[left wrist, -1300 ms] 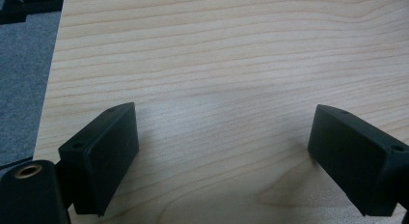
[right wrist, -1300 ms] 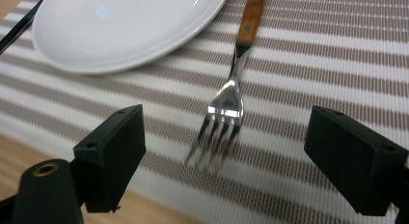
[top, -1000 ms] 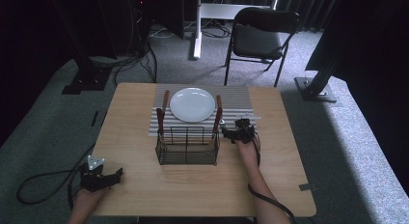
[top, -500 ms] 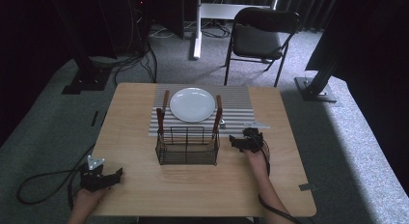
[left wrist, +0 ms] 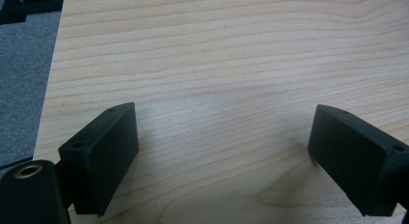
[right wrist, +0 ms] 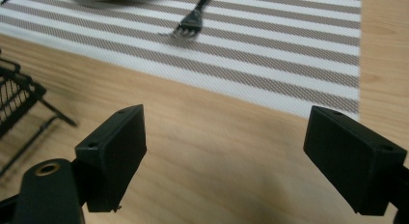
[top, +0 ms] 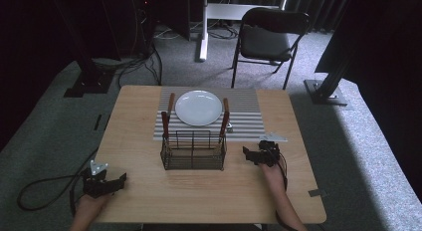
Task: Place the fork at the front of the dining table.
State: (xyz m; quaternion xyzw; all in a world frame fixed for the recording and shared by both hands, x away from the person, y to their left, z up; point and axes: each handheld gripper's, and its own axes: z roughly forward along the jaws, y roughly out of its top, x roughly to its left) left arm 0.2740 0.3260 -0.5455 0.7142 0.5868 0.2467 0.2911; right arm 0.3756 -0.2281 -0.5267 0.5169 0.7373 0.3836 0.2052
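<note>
my right gripper (top: 253, 156): jaws spread wide with nothing between them, low over the bare wood just right of the black wire basket (top: 193, 151).
my left gripper (top: 112, 182): jaws spread wide too and empty, resting near the front left corner of the light wooden table (top: 149, 191).
nearest thing: the metal fork with the brown wooden handle (right wrist: 189, 22). it lies flat on the grey and white striped place mat (right wrist: 289, 55), just right of the round white plate (top: 198, 107), a little way ahead of my right jaws.
how the fork feels, i think: light, hard and stiff. the metal end looks smooth and may slip.
where to hold it: on the wooden handle, across its thin sides. it lies low on the mat, so my jaws must come down close.
plate: smooth and shiny, and i think it can break.
mat: woven, thin, a bit rough.
basket: thin stiff wires, open top.
other piece: one more brown handle (top: 165, 119) lies left of the plate.
</note>
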